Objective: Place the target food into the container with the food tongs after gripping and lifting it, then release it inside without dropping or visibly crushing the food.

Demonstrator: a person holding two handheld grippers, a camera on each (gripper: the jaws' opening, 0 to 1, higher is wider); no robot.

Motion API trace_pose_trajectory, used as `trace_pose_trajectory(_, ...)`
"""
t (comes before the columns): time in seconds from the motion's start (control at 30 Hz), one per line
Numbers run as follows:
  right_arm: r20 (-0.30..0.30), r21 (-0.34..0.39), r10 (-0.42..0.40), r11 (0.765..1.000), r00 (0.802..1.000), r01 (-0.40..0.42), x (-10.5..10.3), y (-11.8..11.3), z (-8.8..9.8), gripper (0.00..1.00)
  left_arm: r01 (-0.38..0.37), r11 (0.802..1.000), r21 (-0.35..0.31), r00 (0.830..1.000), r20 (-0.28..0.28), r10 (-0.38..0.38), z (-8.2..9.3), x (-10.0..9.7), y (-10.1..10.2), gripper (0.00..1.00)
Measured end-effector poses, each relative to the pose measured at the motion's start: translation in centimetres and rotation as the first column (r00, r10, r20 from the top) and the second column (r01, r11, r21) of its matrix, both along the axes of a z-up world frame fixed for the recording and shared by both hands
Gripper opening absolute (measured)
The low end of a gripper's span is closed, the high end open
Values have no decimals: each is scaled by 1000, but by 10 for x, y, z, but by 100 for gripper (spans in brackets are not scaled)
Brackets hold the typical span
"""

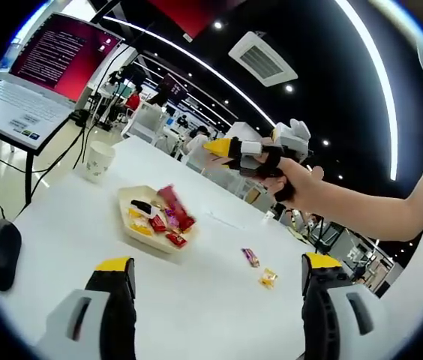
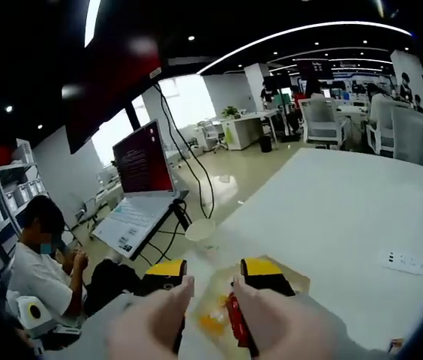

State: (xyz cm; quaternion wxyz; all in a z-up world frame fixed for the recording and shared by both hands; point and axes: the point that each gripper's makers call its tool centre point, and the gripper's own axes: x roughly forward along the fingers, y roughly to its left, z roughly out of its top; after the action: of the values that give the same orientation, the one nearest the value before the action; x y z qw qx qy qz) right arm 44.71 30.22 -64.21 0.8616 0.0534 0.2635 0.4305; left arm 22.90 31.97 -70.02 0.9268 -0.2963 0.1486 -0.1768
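Claws both empty: L claw point(image 1: 215, 274) wide open, R claw point(image 2: 213, 276) open above snack tray point(image 2: 294, 286).

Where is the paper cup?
In the left gripper view, the paper cup stands on the white table, upper left, between the laptop and the snack tray.

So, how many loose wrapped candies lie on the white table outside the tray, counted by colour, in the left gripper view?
Purple candy: 1
Yellow candy: 1
Total: 2, both on the table and apart from the tray.
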Motion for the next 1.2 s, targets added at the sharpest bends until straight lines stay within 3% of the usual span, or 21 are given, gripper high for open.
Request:
trace_pose_trajectory(0.43,6,-8,-36,999,999,36,5,-19,-2,29,20,1000,-7,1000,1,-20,-1,5,-4,94)
trace_pose_trajectory(1.2,-1,-11,-121,993,993,121,-8,-65,-13,29,111,994,16,994,4,-111,-2,0,-26,97)
